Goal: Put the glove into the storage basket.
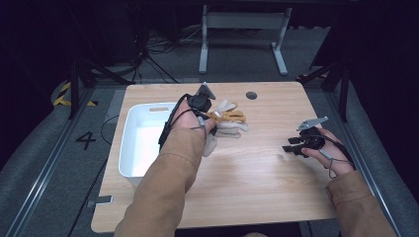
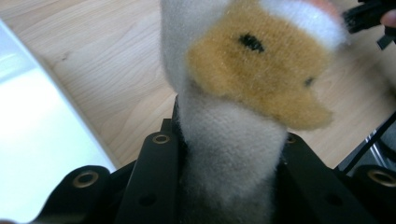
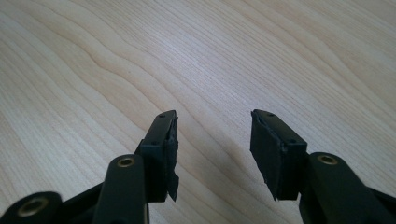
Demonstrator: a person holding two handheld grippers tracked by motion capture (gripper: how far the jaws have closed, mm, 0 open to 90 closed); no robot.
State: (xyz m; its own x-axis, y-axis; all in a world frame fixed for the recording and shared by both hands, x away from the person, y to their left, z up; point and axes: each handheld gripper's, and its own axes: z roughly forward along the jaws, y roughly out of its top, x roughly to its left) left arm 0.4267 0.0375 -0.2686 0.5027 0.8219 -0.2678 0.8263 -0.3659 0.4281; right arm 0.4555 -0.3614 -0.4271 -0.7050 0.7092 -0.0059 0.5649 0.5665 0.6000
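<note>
A plush toy (image 1: 230, 122) in white and tan lies partly on the wooden table (image 1: 247, 173), to the right of a white bin (image 1: 129, 143). My left gripper (image 1: 210, 118) is shut on the toy's white part. In the left gripper view the plush toy (image 2: 261, 70) rises between the black jaws of the left gripper (image 2: 224, 140), its tan patch with dark marks up front. My right gripper (image 1: 290, 144) hovers low over bare wood at the table's right side. In the right gripper view the right gripper (image 3: 212, 121) is open with nothing between its jaws.
The white bin (image 2: 42, 140) stands at the table's left edge, close beside my left hand. A dark round grommet (image 1: 251, 95) sits near the far edge. A grey desk frame (image 1: 242, 29) and cables stand on the floor beyond.
</note>
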